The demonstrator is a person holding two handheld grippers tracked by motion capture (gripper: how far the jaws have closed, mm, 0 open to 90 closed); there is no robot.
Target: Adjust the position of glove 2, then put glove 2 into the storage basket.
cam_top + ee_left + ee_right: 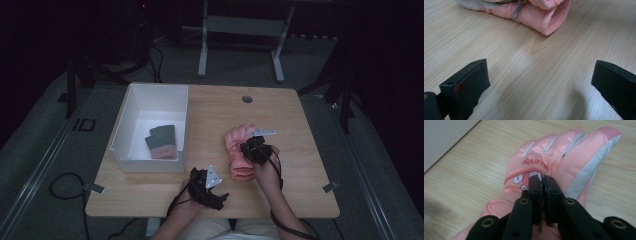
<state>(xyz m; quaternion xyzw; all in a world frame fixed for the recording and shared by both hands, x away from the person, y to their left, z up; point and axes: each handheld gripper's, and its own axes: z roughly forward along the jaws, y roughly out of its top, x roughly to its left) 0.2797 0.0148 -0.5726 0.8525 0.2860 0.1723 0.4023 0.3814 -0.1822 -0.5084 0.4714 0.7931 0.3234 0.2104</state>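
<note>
The right gripper (543, 178) is resting on the pink glove (564, 162), its jaws nearly closed with nothing visibly pinched. The left gripper (539, 82) is hovering wide open over the table (506, 57) near the glove's cuff

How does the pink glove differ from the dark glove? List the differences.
The pink glove lies on the bare table; the dark glove lies inside the white box. The pink glove is salmon with grey panels; the dark glove is grey-black with a pinkish cuff. The right gripper rests on the pink glove; nothing touches the dark glove.
</note>
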